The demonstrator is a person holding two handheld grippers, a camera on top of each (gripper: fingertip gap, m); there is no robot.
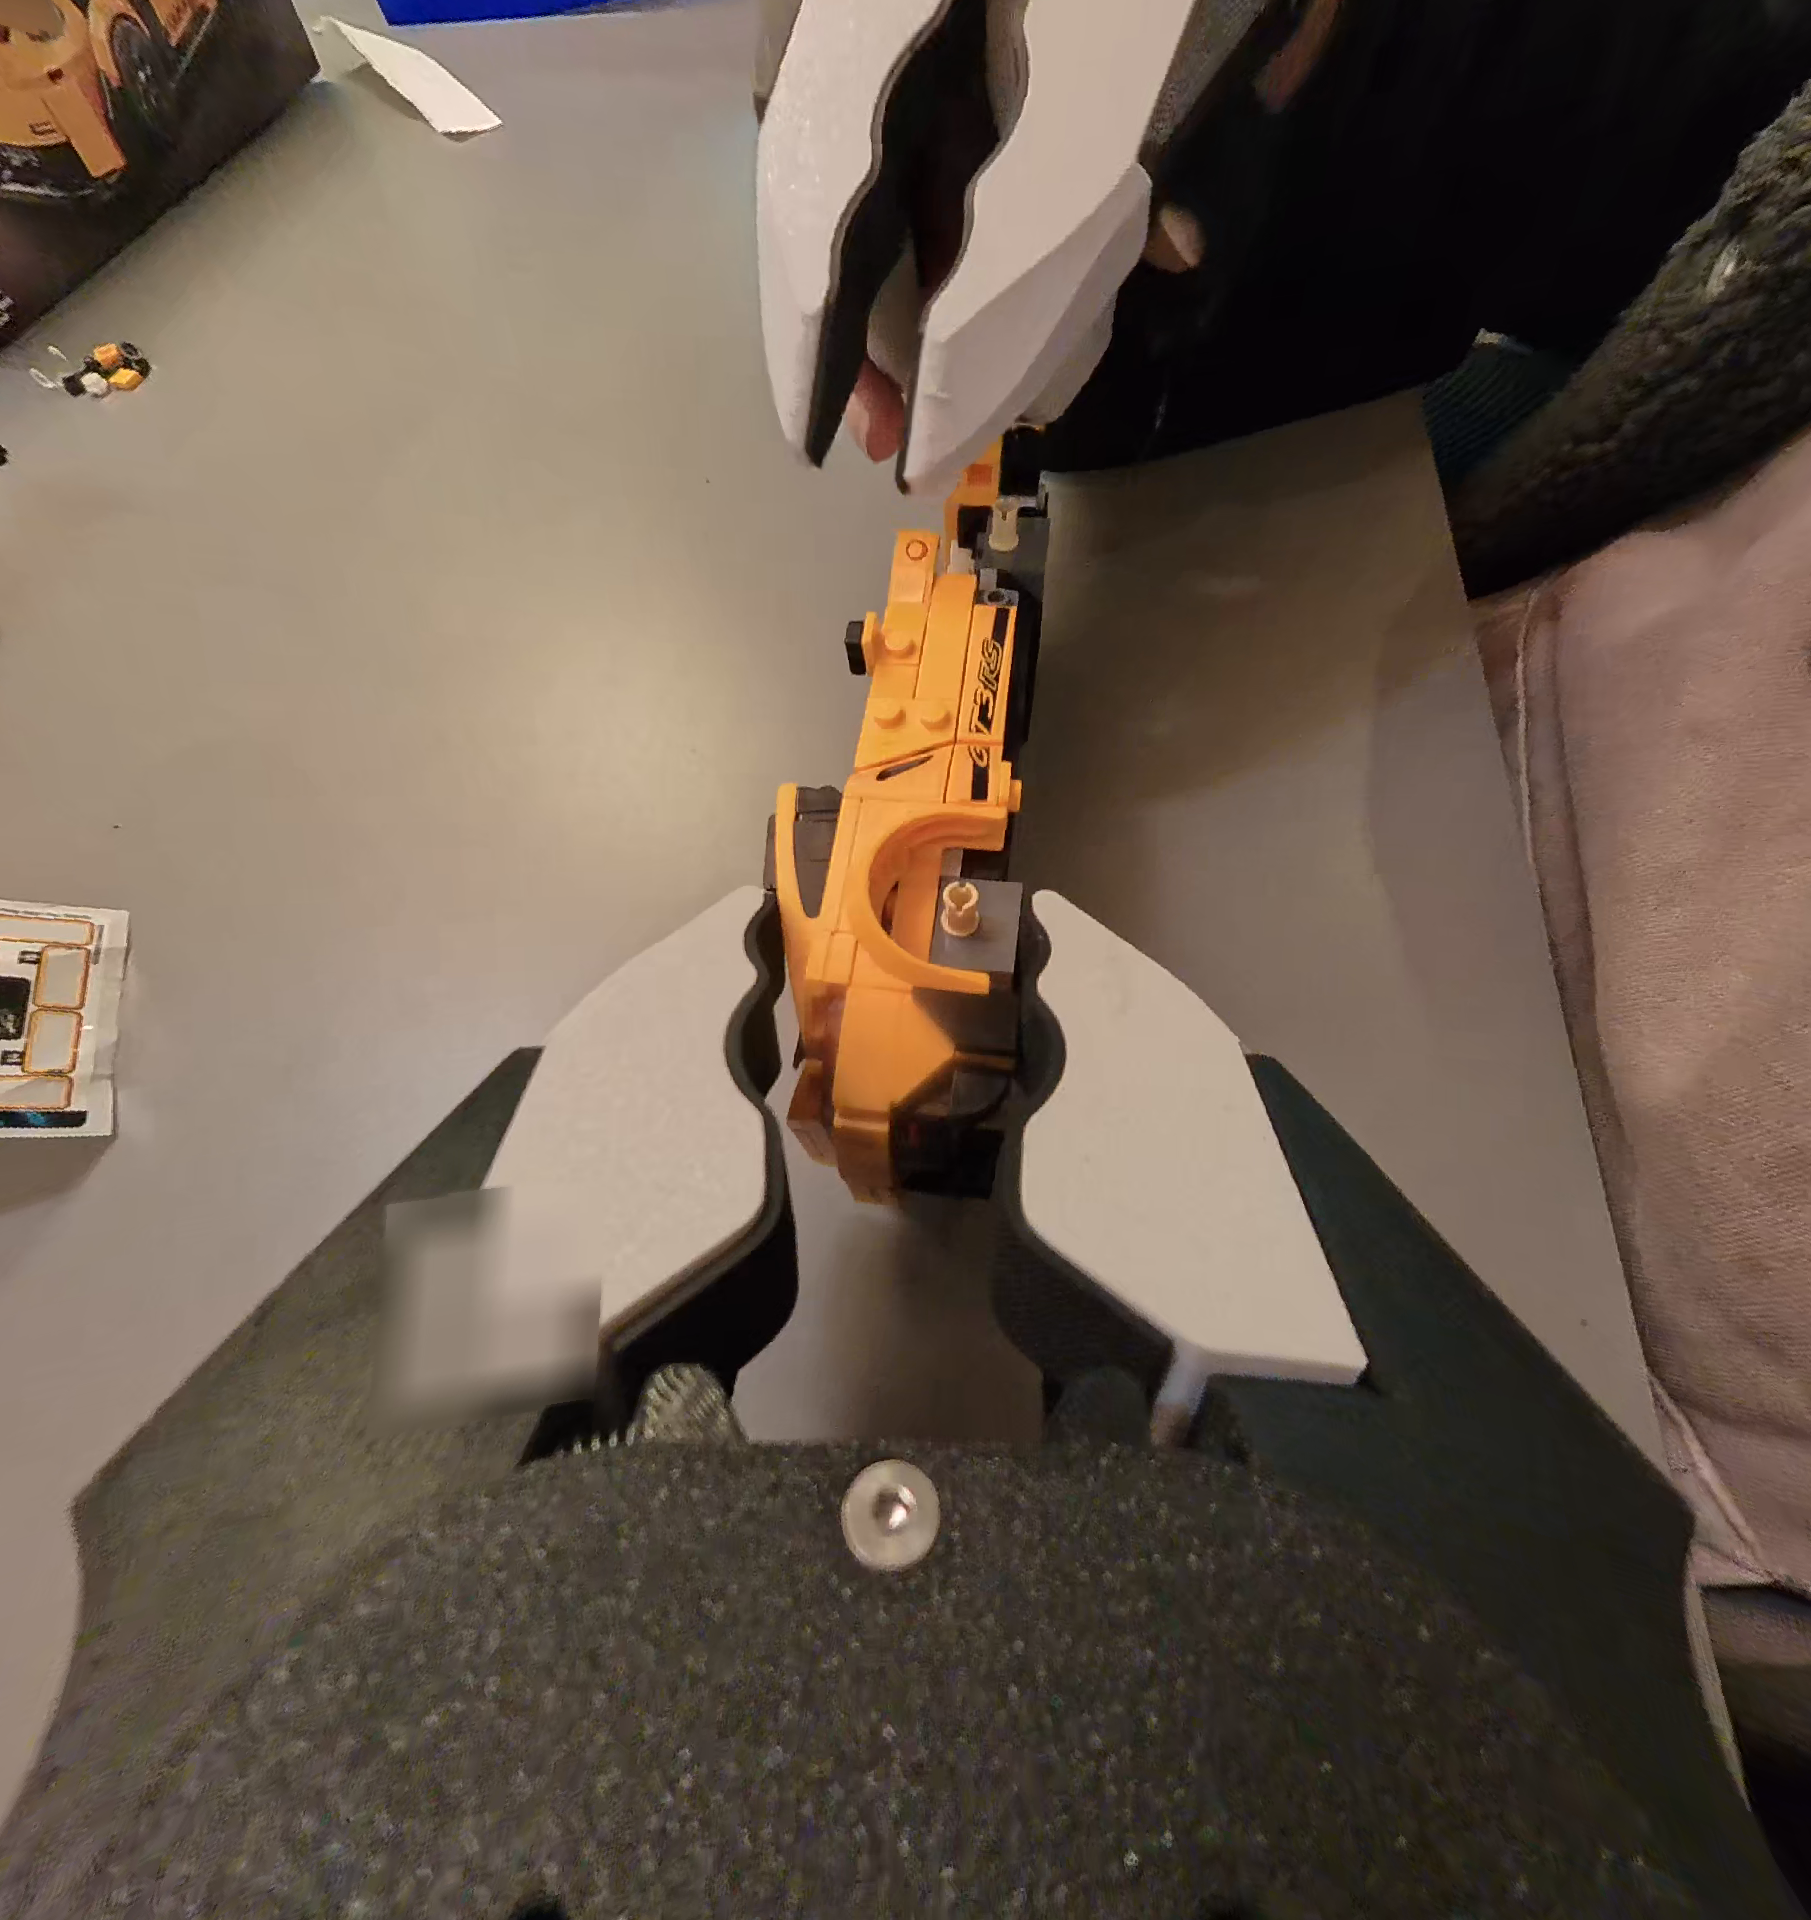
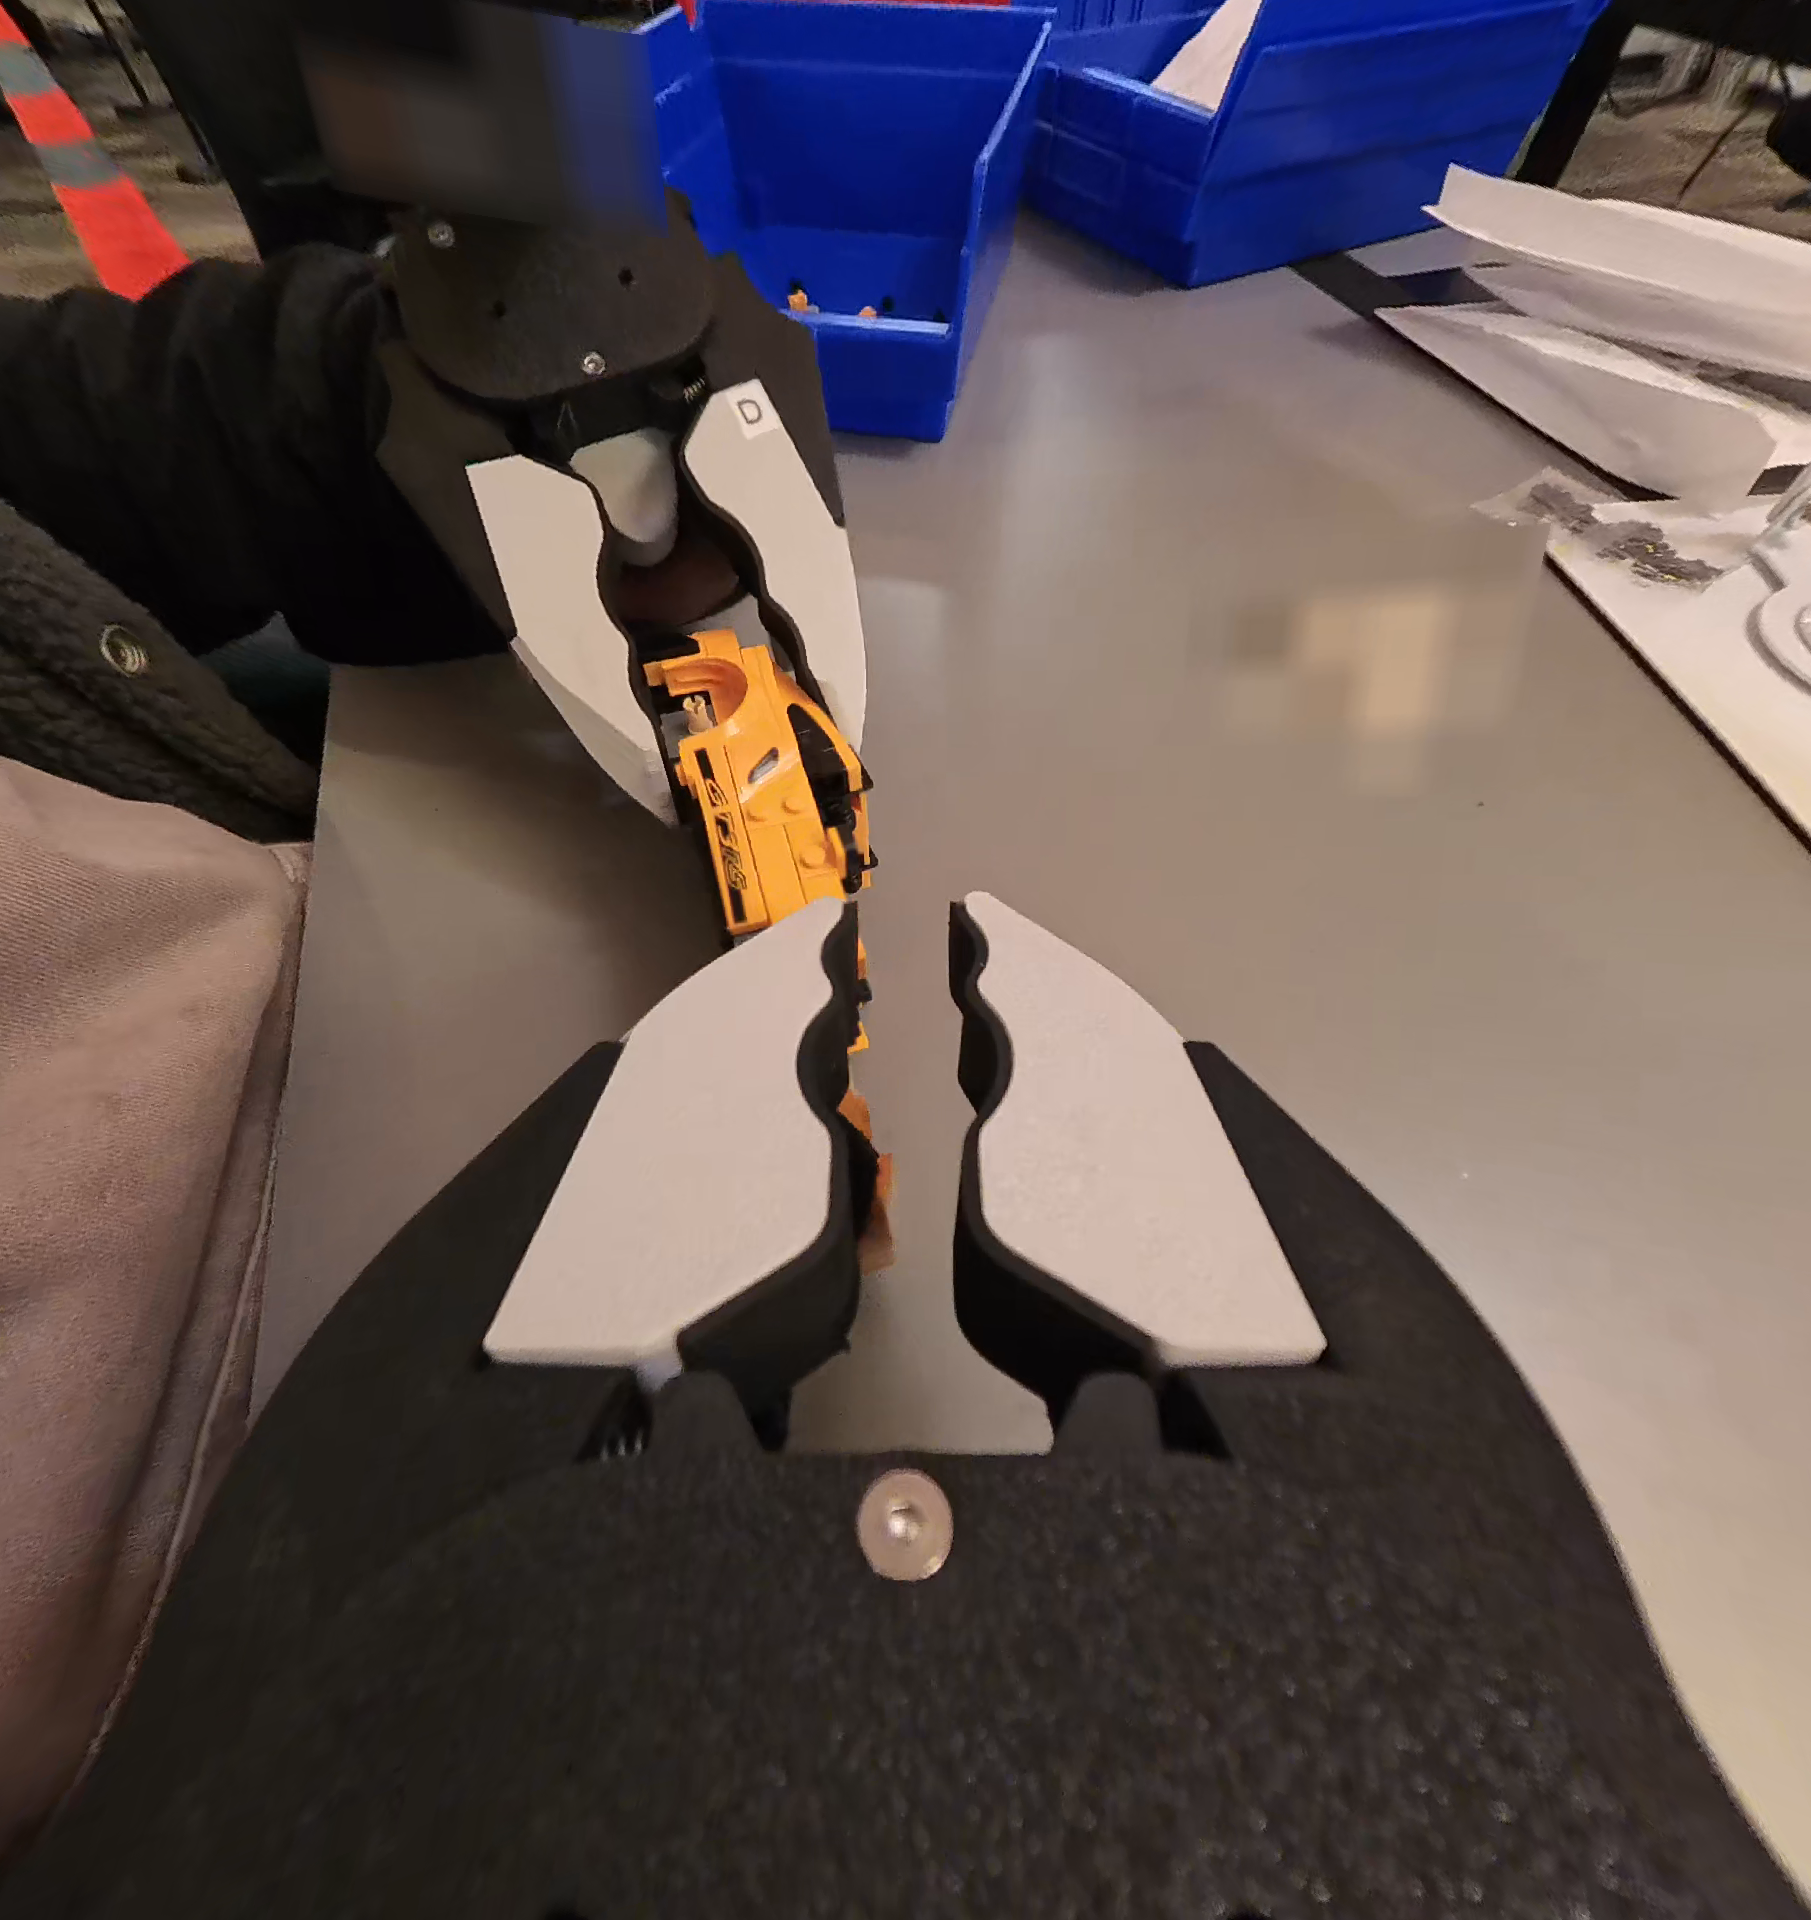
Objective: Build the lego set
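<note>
Two grippers are seen at opposite ends of one orange and black lego car body (image 1: 922,831). The left gripper (image 1: 896,987) is clamped on one end of the body, with the wheel arch and a tan axle pin (image 1: 958,902) showing just beyond its fingers. The body is held on its side at the near edge of the grey table (image 1: 413,623). The right gripper (image 2: 899,914) is parted, with a clear gap between its tips; its left finger (image 2: 735,1122) lies against the far end of the body, though contact cannot be confirmed. Farther out on the table, a sticker sheet (image 1: 23,1018), a few loose small pieces (image 1: 106,369) and the set's box (image 1: 80,135) are seen. Blue bins (image 2: 880,208) and white paper bags (image 2: 1628,343) are placed at the far side.
</note>
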